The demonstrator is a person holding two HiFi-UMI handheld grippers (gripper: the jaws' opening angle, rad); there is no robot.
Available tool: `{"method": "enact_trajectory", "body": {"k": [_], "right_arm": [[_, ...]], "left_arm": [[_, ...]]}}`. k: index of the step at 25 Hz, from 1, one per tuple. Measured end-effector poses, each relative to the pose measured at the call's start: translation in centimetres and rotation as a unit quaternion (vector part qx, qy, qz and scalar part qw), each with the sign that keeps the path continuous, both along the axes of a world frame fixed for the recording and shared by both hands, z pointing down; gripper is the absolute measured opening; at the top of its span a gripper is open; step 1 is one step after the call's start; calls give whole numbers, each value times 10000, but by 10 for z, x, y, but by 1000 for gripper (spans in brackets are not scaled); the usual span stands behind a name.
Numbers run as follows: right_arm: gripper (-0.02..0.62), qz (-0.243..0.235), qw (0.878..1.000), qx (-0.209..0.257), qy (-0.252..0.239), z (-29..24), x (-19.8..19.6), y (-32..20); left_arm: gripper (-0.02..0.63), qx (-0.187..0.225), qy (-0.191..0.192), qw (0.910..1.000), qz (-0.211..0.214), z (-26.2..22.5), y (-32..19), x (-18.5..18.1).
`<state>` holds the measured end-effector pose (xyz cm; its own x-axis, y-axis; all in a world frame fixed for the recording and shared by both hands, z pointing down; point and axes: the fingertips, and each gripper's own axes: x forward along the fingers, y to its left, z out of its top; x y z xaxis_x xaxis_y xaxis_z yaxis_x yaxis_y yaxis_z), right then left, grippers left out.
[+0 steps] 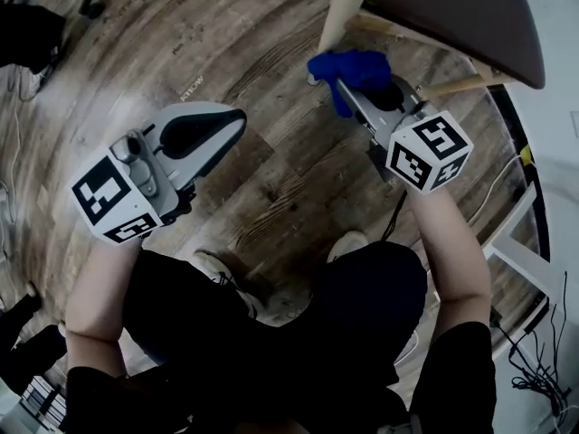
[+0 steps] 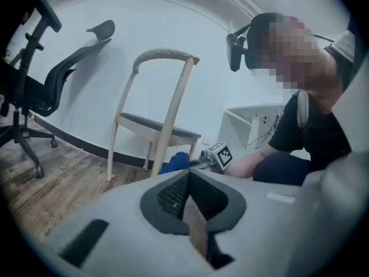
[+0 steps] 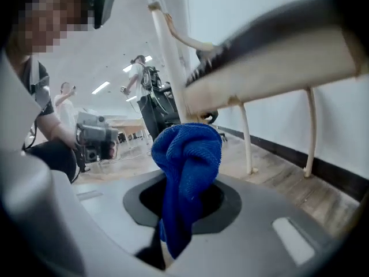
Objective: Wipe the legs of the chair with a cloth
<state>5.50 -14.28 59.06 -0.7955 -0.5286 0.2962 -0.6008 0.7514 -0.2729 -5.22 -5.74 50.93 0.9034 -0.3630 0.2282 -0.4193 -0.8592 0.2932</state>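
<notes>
Blue terry cloth (image 1: pixel 348 69) is clamped in the right gripper (image 1: pixel 355 93) at 1 o'clock, just beside a leg of the pale wooden chair (image 1: pixel 336 12). Left gripper (image 1: pixel 222 127), at 9 o'clock, is empty with its jaws together. Brown plank floor (image 1: pixel 271 170) lies below, with a white wall (image 2: pixel 202 45) and a black office chair (image 2: pixel 40 88) behind.
</notes>
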Motion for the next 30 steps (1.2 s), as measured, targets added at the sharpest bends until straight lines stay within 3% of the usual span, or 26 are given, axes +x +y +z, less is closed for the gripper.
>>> {"method": "enact_trajectory", "body": {"k": [5, 11, 20, 27, 30], "right_arm": [[77, -81, 9990, 410, -132, -70, 8, 5], [77, 170, 9988, 245, -382, -96, 35, -8], [77, 1455, 9890, 128, -233, -93, 156, -13], [77, 2784, 9604, 54, -46, -83, 269, -23], [76, 3123, 9499, 28, -146, -77, 302, -28]], "left_arm": [[2, 14, -3, 9999, 103, 1, 2, 8], [2, 13, 6, 10000, 10, -2, -1, 9], [2, 48, -26, 10000, 10, 0, -1, 13], [2, 143, 63, 9998, 117, -6, -1, 28], [2, 240, -45, 9995, 219, -6, 3, 35]]}}
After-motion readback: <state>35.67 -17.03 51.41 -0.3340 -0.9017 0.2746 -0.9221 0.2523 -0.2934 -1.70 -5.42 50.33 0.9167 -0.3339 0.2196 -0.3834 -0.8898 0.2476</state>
